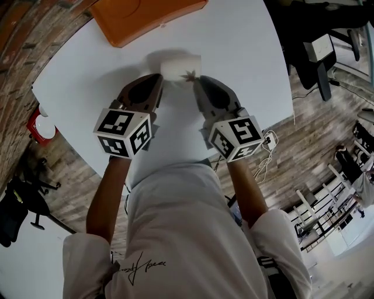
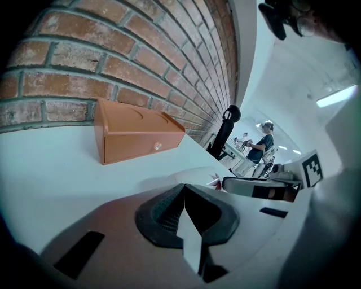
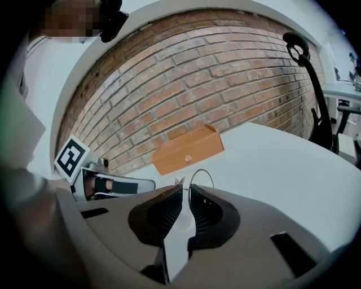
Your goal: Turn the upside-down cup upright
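Note:
The white paper cup with a small reddish leaf print sits on the white table, just beyond both gripper tips. My right gripper reaches its right side at the leaf. In the right gripper view, the cup's thin rim arcs off from the jaw tips, and the right gripper is closed to a narrow slit on the cup's wall. My left gripper rests beside the cup's left side. It is shut and empty, with the cup low just past it.
An orange box stands at the table's far edge by the brick wall, behind the cup. A black office chair is off the right side of the table. A red object lies on the floor at the left.

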### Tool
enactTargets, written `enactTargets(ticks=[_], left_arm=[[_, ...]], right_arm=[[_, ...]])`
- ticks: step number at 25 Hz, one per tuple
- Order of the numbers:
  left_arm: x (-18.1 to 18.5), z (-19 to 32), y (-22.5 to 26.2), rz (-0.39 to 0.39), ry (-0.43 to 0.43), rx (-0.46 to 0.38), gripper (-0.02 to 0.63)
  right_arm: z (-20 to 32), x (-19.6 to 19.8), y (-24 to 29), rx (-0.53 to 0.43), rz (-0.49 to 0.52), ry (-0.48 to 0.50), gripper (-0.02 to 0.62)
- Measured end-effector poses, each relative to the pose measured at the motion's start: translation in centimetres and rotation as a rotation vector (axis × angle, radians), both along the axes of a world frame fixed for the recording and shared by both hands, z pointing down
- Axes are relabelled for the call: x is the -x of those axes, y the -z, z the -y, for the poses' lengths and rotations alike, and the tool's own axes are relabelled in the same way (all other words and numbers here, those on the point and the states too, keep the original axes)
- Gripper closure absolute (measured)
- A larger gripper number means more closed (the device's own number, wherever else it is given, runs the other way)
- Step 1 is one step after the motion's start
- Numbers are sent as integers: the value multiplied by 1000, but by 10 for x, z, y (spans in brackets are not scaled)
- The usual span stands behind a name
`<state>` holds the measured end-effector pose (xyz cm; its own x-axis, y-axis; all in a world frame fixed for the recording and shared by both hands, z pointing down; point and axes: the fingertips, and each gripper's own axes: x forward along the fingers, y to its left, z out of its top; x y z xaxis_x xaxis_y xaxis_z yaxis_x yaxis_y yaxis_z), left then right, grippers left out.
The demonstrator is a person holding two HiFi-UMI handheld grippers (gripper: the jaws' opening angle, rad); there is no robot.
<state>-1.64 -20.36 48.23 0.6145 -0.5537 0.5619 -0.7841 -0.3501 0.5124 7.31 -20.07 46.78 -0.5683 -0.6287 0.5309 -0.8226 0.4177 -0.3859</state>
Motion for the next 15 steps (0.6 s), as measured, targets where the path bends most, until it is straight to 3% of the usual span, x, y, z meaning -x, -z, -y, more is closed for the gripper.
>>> enactTargets(ticks=[15], left_arm=[[-1,2,-6,-7,20,17,595]], right_arm=[[0,-1,2,12,60,12,572]])
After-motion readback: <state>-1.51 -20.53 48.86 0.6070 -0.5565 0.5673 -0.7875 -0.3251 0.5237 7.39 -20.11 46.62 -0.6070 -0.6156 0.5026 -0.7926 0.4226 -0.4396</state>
